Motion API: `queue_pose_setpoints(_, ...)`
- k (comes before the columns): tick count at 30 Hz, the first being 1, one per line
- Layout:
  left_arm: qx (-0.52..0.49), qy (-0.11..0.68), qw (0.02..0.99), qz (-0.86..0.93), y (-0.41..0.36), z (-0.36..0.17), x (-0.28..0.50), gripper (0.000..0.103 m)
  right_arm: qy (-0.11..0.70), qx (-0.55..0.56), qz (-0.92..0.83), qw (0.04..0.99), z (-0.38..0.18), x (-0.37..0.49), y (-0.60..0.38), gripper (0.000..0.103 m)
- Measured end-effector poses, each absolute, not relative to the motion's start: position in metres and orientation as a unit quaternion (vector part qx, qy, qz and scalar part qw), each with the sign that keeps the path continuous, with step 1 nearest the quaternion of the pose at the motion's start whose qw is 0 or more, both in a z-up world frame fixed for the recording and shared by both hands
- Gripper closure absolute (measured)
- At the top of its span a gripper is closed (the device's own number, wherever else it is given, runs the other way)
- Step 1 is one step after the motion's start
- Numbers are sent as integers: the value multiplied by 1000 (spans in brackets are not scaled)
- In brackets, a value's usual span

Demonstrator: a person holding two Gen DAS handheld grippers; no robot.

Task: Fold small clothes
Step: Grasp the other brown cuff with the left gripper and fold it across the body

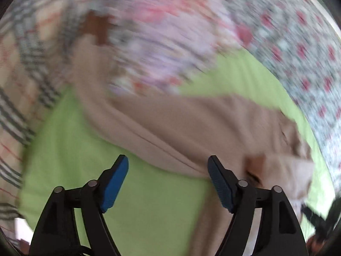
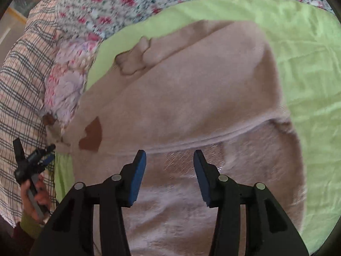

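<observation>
A tan garment (image 2: 183,98) with a brown patch (image 2: 92,135) lies on a lime green cloth (image 2: 309,64). In the left wrist view, which is motion-blurred, the same garment (image 1: 170,123) stretches across the green cloth (image 1: 149,202). My left gripper (image 1: 168,181) is open and empty, with its right finger at the garment's edge. It also shows small at the left of the right wrist view (image 2: 34,160), held by a hand. My right gripper (image 2: 169,177) is open and empty just above the garment, near a seam.
A pink and lilac patterned garment (image 2: 64,85) lies at the tan garment's left edge, also in the left wrist view (image 1: 162,42). A plaid cloth (image 2: 19,89) and a floral sheet (image 2: 132,2) surround the green cloth.
</observation>
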State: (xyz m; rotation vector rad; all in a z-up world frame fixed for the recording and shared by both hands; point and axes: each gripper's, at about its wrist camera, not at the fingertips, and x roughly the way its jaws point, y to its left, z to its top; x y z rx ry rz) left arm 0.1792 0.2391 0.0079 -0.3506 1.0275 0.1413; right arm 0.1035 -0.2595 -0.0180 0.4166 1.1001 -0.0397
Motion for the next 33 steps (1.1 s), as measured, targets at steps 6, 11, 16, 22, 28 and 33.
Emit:
queue_pose_setpoints(6, -164, 483, 846, 157, 321, 13, 212, 19, 525, 180, 3, 832, -15, 115, -229, 55)
queue_pose_setpoints(11, -143, 506, 832, 175, 351, -3, 261, 18, 530, 180, 4, 829, -16, 121, -217, 55)
queue_pose_setpoints(16, -125, 503, 839, 166, 362, -5, 286, 96, 529, 191, 0, 827, -17, 120, -213, 55)
queue_pose_setpoints(22, -97, 450, 881, 107, 311, 33, 258, 95, 518, 201, -6, 831, -14, 112, -224, 55)
queue_pose_setpoints(28, -57, 428, 902, -2, 207, 65, 229, 95, 499, 219, -27, 838, -3, 96, -246, 55)
queue_pose_setpoints(33, -16, 430, 894, -123, 77, 70, 210, 95, 479, 246, -50, 841, 4, 74, -271, 55)
